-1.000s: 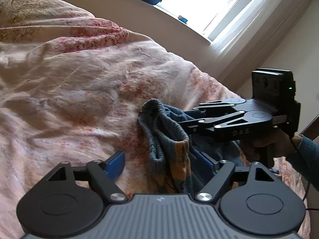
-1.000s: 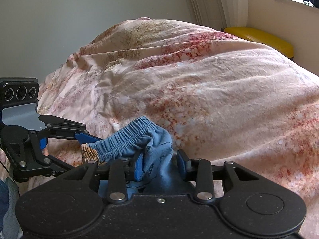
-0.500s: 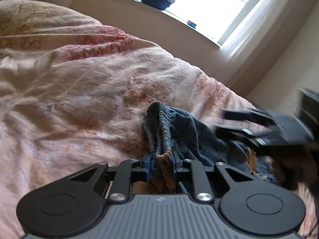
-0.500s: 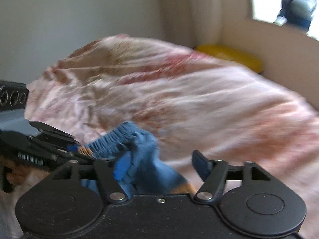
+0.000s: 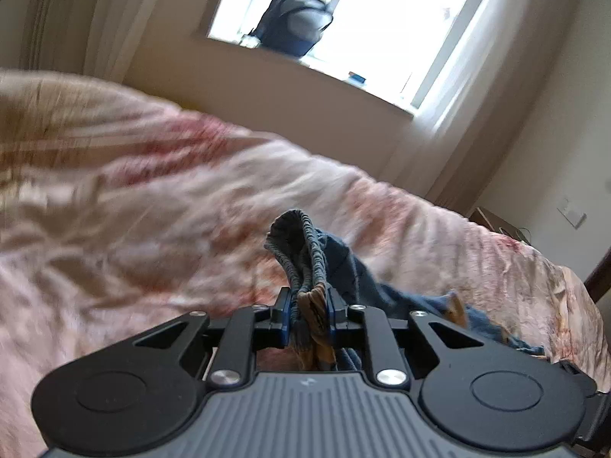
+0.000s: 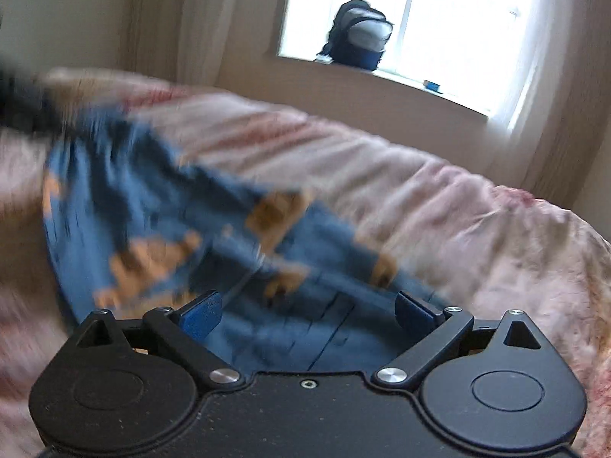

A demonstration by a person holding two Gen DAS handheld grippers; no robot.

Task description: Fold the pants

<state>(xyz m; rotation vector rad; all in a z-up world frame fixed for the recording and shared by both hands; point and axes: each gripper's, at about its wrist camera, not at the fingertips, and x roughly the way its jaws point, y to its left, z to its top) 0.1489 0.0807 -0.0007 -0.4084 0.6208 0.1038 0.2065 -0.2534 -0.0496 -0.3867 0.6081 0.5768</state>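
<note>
The left tool [image 5: 308, 315] is clamped on the pants' [image 5: 305, 255] waistband, cloth trailing to four o'clock over the bed [image 5: 152, 198]. The right tool [image 6: 307, 311], just opened wide, hovers above blue fabric.

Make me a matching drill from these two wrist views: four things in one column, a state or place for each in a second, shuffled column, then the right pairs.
Things:
1. left claw
2. right claw
3. dark blue backpack
4. blue pants with orange patches and an elastic waistband

States or places:
A. on the windowsill
B. spread across the pink floral bedspread
C. clamped on the gathered waistband
D. jaws wide apart, gripping nothing

Pairs: 1-C, 2-D, 3-A, 4-B
</note>
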